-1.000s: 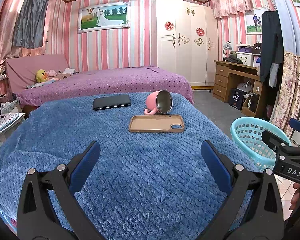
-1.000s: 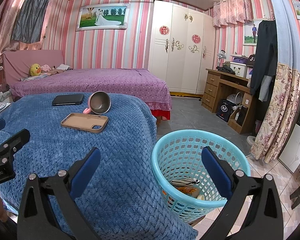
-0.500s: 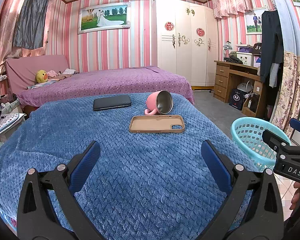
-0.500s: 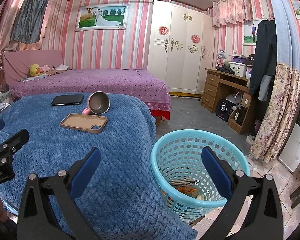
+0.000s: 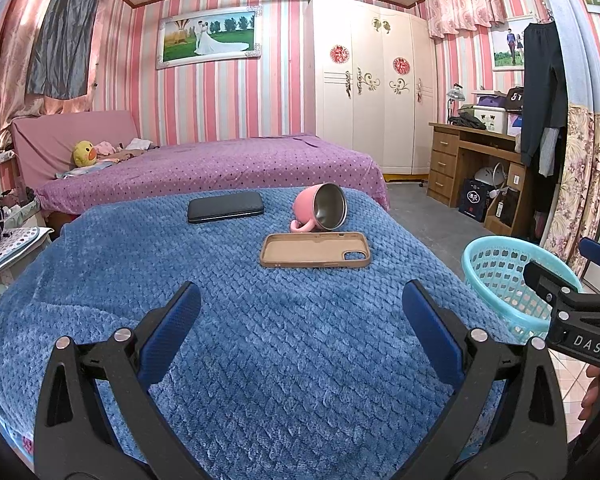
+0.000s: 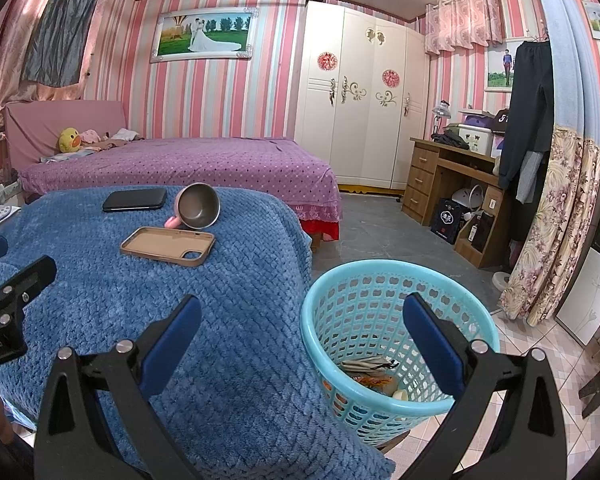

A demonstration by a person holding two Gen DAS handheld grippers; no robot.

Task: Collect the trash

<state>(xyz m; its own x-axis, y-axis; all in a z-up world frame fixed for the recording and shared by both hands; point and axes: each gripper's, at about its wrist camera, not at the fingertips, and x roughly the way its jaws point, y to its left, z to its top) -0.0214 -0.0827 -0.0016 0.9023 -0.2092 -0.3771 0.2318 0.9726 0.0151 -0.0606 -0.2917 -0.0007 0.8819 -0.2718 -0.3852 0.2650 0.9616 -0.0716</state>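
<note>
Left tongs [image 5: 300, 320]: spread, empty, above blue blanket [image 5: 260, 360].
Right tongs [image 6: 302, 320]: spread, empty, over basket [image 6: 380, 272].
Basket: holds trash [image 6: 370, 368].

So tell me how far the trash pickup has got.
Done: some wrappers already lie in the turquoise basket. In hand: nothing; the left gripper and the right gripper both have open, empty jaws. Left: no loose trash shows on the blue blanket, only a mug, a phone case and a phone.
</note>
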